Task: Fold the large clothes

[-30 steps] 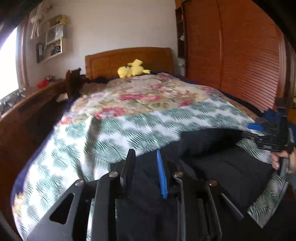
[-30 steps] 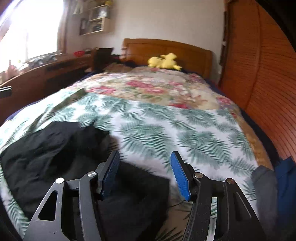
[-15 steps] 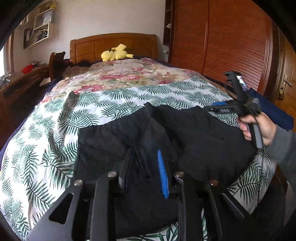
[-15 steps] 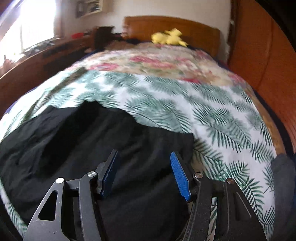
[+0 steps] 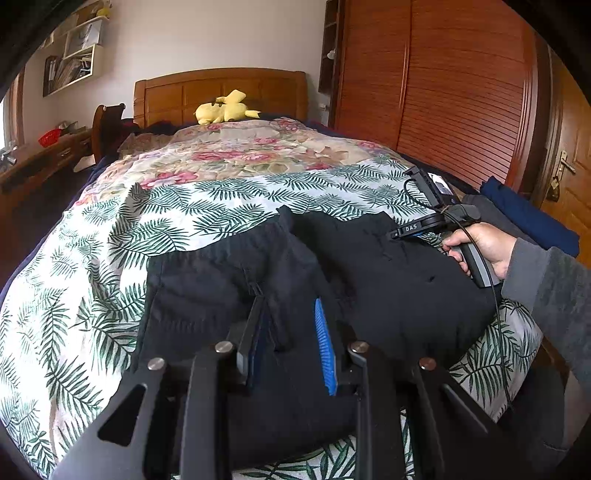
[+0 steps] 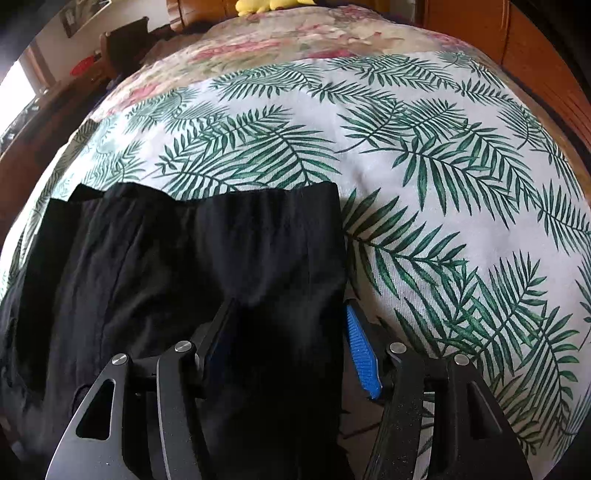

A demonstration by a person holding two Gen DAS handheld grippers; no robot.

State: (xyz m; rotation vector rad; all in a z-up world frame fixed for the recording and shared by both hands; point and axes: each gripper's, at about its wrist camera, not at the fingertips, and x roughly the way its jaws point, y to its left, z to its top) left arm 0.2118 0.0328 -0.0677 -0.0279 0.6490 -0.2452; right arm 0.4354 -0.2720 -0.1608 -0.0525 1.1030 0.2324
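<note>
dropped lower over the black trousers [image 6: 177, 280], right claw [image 6: 291, 332] closing; "das" reads on its body.

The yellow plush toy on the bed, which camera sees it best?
The left wrist view: the yellow plush toy lies whole and clear by the wooden headboard. The right wrist view catches only its lower edge, cut off at the top of the picture.

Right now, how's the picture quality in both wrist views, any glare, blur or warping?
Left wrist view: sharp, even daylight, fisheye bends the wardrobe and bulges the bed; corners vignetted black. Right wrist view: slightly softer, a blown-out window at far left, the leaf bedspread domed by the lens, the black garment so dark its folds barely show.
</note>
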